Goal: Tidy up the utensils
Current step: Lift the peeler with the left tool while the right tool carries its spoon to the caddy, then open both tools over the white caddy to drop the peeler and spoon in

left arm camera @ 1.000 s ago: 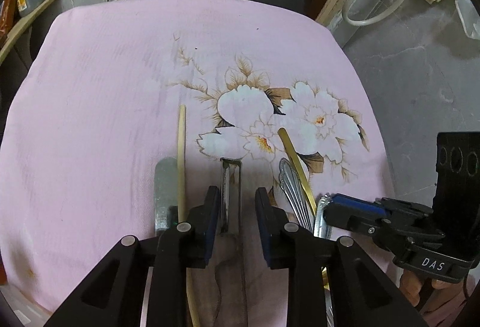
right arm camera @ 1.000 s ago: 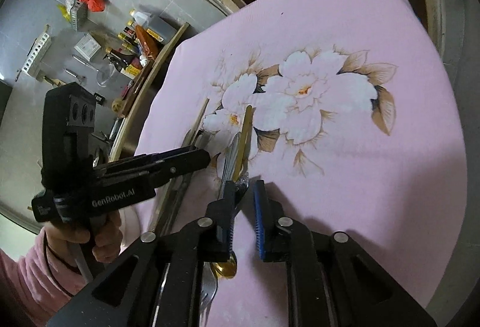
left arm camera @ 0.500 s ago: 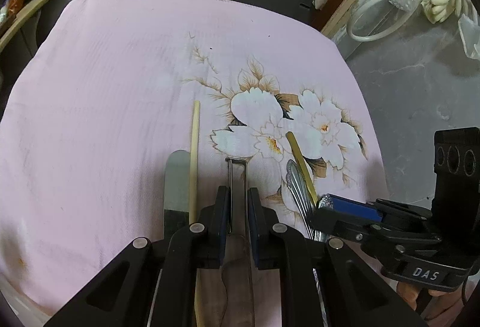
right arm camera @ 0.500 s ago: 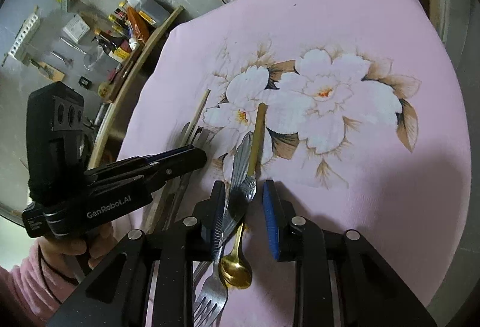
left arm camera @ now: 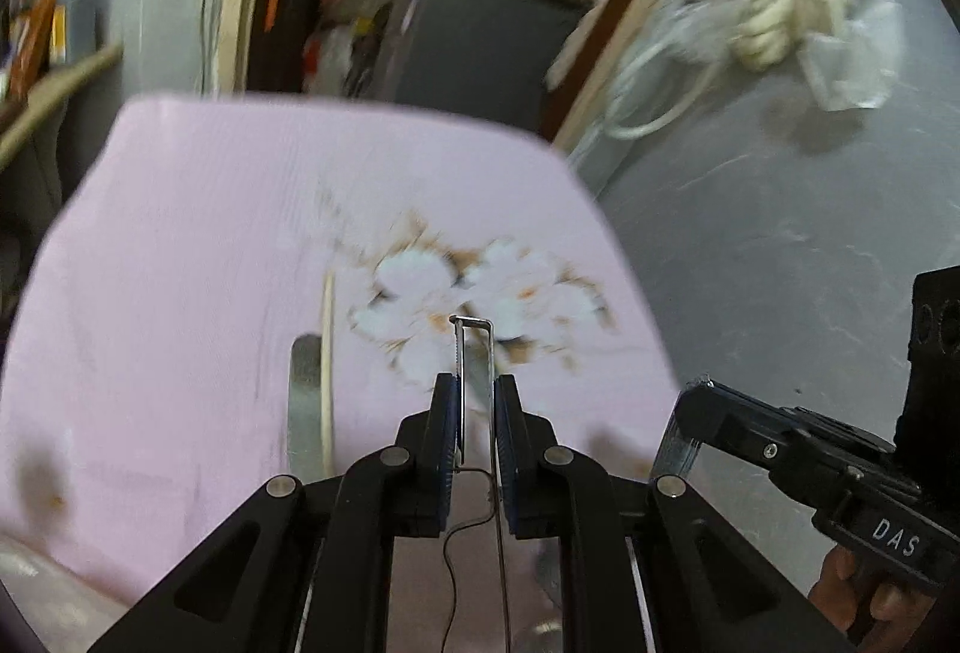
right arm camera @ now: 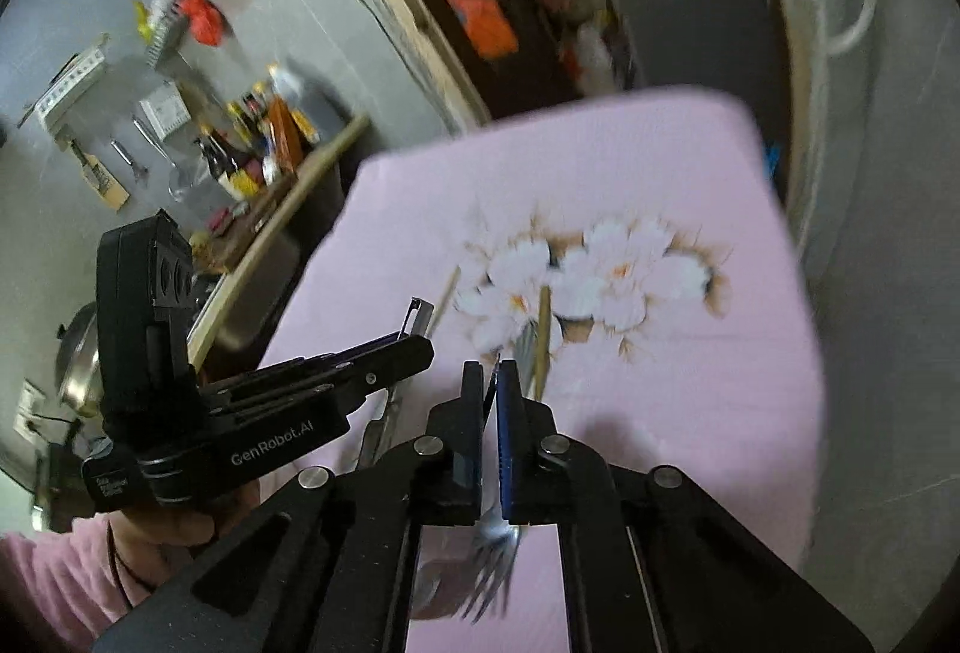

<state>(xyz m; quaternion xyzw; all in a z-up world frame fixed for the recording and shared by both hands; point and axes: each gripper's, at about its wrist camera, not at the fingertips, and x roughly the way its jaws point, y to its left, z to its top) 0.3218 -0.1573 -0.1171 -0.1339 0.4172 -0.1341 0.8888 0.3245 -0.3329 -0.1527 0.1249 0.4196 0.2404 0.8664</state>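
My left gripper [left arm camera: 475, 383] is shut on a thin wire-frame metal utensil [left arm camera: 474, 347], held off the pink floral cloth [left arm camera: 180, 263]. The utensil's square end pokes out past the pads, and its wire handle trails back between the arms. My right gripper [right arm camera: 491, 371] is shut on a silver fork [right arm camera: 495, 563] whose tines hang blurred below the pads. On the cloth lie a gold spoon handle [right arm camera: 543, 347], a wooden chopstick [left arm camera: 327, 353] and a flat silver blade [left arm camera: 306, 389]. Each gripper also shows in the other view: the right gripper [left arm camera: 690, 407] and the left gripper [right arm camera: 420, 335].
The cloth's right edge drops to grey floor [left arm camera: 780, 233]. A dark box [left arm camera: 480, 47] stands behind the far edge. A shelf with bottles [right arm camera: 258, 155] runs along the left side. A hand in a pink sleeve [right arm camera: 54, 581] holds the left gripper.
The left gripper shut on the wire utensil, the right on the fork. Both then rose off the cloth with them, and the table now looks farther away.
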